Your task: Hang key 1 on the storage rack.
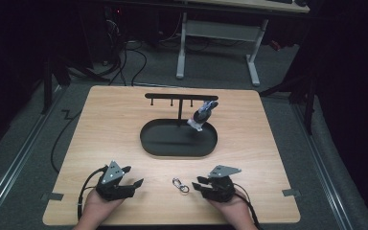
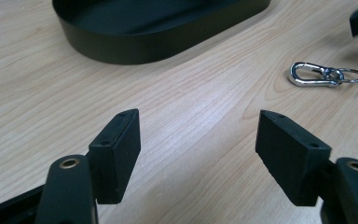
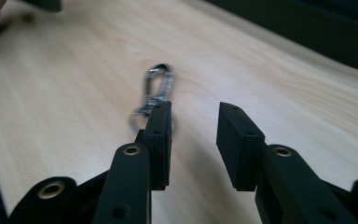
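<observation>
Clip [image 1: 180,185] flat on bench [image 1: 115,124], near front edge, between both grippers, closer to the right one. Silver snap hook with a small split ring on one end. Right gripper [image 1: 197,183] low over bench, pointed at clip; jaws apart, nothing between them, in the right gripper view clip [image 3: 155,93] sits just ahead of one jaw, partly hidden behind it; can't tell if touching. Left gripper [image 1: 133,176] well apart from clip, jaws open wide over bare wood, nothing held. Left gripper view: clip [image 2: 325,75] off to the side. Black oval tray [image 1: 148,143] mid-bench, with T-shaped rack [image 1: 181,97] rising from it; small dark/white item [image 1: 202,116] hangs from rack's right end.
</observation>
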Tool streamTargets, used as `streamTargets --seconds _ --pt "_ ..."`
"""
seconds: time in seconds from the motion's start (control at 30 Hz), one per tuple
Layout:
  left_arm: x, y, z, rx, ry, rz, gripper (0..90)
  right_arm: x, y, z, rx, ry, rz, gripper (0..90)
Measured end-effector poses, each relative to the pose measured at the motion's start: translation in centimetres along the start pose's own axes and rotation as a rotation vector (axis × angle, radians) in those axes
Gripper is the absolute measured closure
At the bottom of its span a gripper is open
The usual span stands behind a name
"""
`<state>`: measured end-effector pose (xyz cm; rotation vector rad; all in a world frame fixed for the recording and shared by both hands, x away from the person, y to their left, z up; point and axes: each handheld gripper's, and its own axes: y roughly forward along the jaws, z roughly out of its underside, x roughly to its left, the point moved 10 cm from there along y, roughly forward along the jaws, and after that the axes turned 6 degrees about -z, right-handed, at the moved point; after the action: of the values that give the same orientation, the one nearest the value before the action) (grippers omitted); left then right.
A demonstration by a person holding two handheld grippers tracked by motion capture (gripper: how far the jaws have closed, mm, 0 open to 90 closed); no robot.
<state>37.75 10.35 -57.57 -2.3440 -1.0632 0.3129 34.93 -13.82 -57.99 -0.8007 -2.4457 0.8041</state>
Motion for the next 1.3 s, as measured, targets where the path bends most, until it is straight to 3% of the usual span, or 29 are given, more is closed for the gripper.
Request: streamTargets --seconds 0.03,0.07,0.17,0.33,0.53,0.83,1.07,1.23,1.3 --pt "0.0 0.0 0.0 0.0 0.0 0.0 31.6 0.0 0.0 0.0 0.0 0.0 0.0 66.3" --pt "0.2 -0.2 0.2 0.0 -0.006 -0.006 31.6 1.4 1.0 -0.1 0.018 -0.037 -0.021 66.9" --pt "0.5 -0.5 0.4 -0.001 -0.014 -0.011 31.6 2.7 2.3 -0.2 0.034 -0.079 -0.036 65.8" --pt "0.5 -0.8 0.6 0.001 -0.013 -0.011 31.5 2.8 3.2 -0.2 0.067 -0.114 0.0 58.4" --pt "0.4 -0.6 0.6 0.004 -0.012 -0.006 31.3 2.5 3.4 0.2 0.085 -0.138 0.03 61.6" --pt "0.1 -0.3 0.6 0.01 -0.007 0.005 31.3 1.3 2.2 0.2 0.067 -0.096 0.055 68.2" --pt "0.0 -0.2 0.4 0.008 -0.004 0.014 31.2 -1.4 0.7 0.8 0.052 -0.038 0.104 79.9" --pt "0.0 -0.1 0.3 0.006 -0.006 0.019 31.2 -2.8 -0.3 1.2 0.05 -0.008 0.138 80.5" --pt "-0.1 -0.1 0.3 0.006 -0.007 0.023 31.2 -4.1 -1.3 1.7 0.039 0.029 0.162 80.6"
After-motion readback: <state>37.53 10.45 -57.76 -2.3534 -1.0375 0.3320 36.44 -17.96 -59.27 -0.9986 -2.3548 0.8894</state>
